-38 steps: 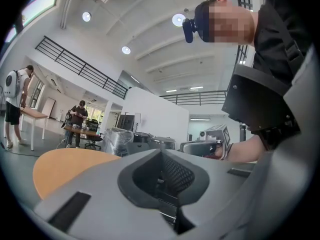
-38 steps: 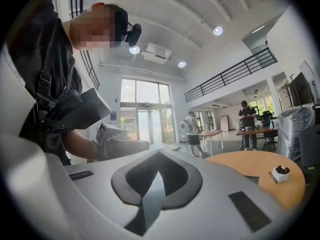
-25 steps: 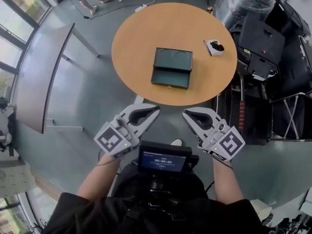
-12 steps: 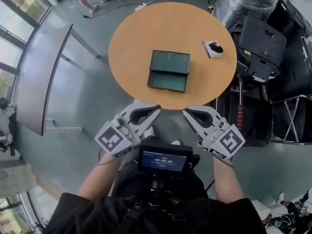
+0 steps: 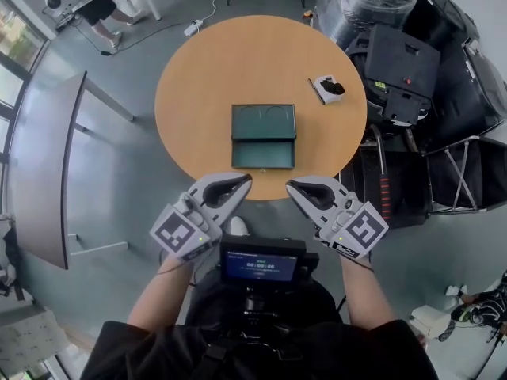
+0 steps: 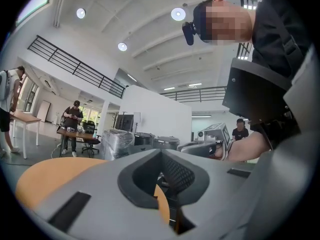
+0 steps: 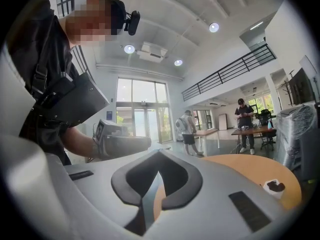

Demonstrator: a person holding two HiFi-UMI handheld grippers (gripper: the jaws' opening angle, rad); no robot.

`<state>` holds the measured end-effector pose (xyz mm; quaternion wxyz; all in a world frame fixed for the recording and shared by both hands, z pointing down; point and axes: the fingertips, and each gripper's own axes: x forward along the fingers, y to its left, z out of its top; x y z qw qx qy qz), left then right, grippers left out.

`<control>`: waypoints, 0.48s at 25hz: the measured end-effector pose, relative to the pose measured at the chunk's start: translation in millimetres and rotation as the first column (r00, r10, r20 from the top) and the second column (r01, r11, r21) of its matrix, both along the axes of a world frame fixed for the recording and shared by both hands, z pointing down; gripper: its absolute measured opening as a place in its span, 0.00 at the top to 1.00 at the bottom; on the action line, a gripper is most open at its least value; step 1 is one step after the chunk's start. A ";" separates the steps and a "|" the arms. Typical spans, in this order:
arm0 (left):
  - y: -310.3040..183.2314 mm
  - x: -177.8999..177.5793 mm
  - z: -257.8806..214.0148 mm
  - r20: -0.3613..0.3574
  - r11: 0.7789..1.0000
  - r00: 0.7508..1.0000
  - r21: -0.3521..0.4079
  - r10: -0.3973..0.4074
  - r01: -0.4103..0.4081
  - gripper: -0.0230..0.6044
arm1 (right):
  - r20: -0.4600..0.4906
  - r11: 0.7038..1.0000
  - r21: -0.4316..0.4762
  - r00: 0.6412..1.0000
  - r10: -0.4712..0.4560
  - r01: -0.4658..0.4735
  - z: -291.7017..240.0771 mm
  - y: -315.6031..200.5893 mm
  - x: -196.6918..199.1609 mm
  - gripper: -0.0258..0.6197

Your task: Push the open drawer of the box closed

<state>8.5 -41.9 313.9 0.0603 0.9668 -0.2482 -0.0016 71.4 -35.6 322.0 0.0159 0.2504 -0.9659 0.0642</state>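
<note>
- Both forearms reach straight out from the body, side by side. Each hand holds its tool level and aimed at the round wooden table (image 5: 198,93).
- The left tongs (image 5: 246,179) angle inward to the right. Their jaws are pressed together with nothing between them, and only a sliver of orange tabletop shows past the pads.
- The right tongs (image 5: 290,187) mirror them, angling in to the left. Those jaws are closed and empty too.
- From the head view the two tips sit over the table's near rim, close to each other but apart.
- The marker cubes (image 5: 178,229) ride behind on each tool, facing up toward the head camera.
- The dark green box (image 5: 264,122) lies near the middle of the table. Its drawer (image 5: 263,153) is pulled out toward the person, open and untouched.
- The drawer front sits just beyond the two tips, and neither tool is in contact with it.
- A small white item (image 5: 326,88) with something black on it sits on the table, off to the box's far right. It's too small to say what it is.
- A chest-mounted screen (image 5: 258,265) glows just below the hands.
</note>
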 end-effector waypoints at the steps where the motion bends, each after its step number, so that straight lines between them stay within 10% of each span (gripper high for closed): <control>1: -9.6 -9.1 -0.7 -0.004 1.000 1.000 0.002 0.009 -0.009 0.90 | -0.005 1.000 -0.007 1.000 0.012 -0.012 1.0 -8.1 -8.7 0.94; 12: -67.9 -54.2 23.5 -0.012 0.995 0.995 -0.019 0.095 -0.095 0.90 | -0.030 0.992 -0.070 0.995 0.099 -0.101 25.6 -59.7 -62.7 0.94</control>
